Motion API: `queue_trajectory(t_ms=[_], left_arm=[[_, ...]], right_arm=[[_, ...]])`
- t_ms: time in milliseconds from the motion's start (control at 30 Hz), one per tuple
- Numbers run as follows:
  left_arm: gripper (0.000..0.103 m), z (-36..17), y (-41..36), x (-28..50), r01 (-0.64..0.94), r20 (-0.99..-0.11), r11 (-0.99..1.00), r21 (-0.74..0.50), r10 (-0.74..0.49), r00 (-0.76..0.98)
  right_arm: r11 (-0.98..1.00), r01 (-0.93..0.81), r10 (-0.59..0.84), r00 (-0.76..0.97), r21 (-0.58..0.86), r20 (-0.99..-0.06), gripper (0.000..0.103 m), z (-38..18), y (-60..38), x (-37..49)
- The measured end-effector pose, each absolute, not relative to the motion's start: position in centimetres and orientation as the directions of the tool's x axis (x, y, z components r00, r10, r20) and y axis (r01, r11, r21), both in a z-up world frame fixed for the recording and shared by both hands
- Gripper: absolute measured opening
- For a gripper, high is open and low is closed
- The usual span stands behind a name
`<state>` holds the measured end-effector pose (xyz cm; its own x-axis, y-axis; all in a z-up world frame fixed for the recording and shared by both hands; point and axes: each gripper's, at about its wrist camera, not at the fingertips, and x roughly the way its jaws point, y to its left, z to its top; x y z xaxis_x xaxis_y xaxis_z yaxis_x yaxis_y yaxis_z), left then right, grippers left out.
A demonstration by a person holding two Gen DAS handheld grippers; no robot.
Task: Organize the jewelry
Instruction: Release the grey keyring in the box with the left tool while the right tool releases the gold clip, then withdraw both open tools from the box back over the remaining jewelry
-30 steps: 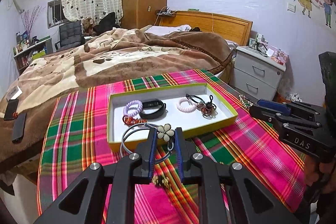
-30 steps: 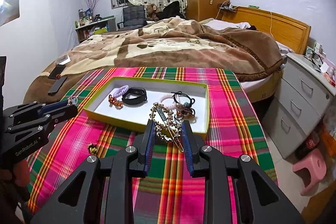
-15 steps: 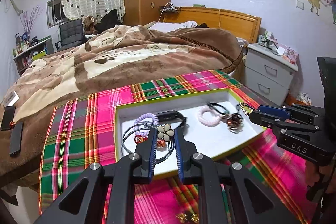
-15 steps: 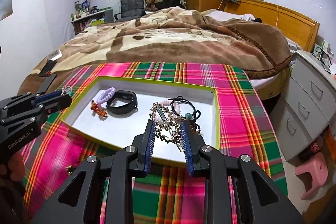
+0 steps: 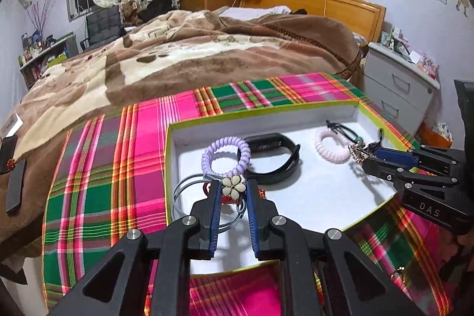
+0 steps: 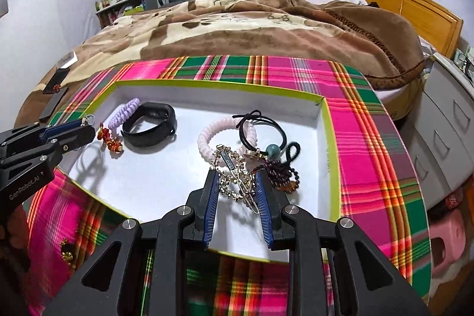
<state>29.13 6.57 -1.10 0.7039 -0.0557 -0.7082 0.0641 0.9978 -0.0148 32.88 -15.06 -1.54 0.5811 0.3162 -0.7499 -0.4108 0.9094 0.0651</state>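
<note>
A white tray with a yellow-green rim (image 5: 260, 111) (image 6: 323, 105) lies on a plaid cloth. My left gripper (image 5: 234, 191) is shut on a silver hoop bracelet with a cream flower (image 5: 233, 185), held over the tray's left part. My right gripper (image 6: 235, 182) is shut on a gold rhinestone hair clip (image 6: 234, 171), held over the tray's right part. In the tray lie a purple coil tie (image 5: 225, 156) (image 6: 124, 114), a black band (image 5: 272, 156) (image 6: 148, 129), a pink coil tie (image 6: 225, 135), black hair ties (image 6: 260, 132), dark beads (image 6: 278, 173) and a red ornament (image 6: 111, 141).
A small gold piece (image 6: 66, 252) lies on the plaid cloth (image 5: 118, 168) in front of the tray. A bed with a brown blanket (image 5: 192, 55) is behind. A grey nightstand (image 5: 397, 91) stands at the right. Phones (image 5: 14, 185) lie on the blanket at the left.
Both grippers have moved forward and down over the tray, each still holding its piece. The tray looms larger in both views.
</note>
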Motion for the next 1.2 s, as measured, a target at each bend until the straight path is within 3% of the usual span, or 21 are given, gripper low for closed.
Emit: queue_trajectory(t_ms=[733,933,1200], left_arm=[[0.017,-2.6,6.2,30.1,0.092,-0.743,0.996,-0.018,-0.075,0.665],[0.019,-2.2,6.3,29.7,0.105,-0.733,0.994,-0.036,-0.097,0.673],[0.021,-0.6,6.2,27.9,0.104,-0.702,0.994,-0.034,-0.098,0.705]], right_arm=[[0.893,-0.449,0.297,0.561,0.017,-0.773,0.027,-2.2,-13.5,33.4],[0.890,-0.455,0.308,0.564,0.022,-0.766,0.038,-1.9,-13.6,33.0],[0.887,-0.462,0.329,0.593,0.024,-0.735,0.038,-0.3,-14.2,31.3]])
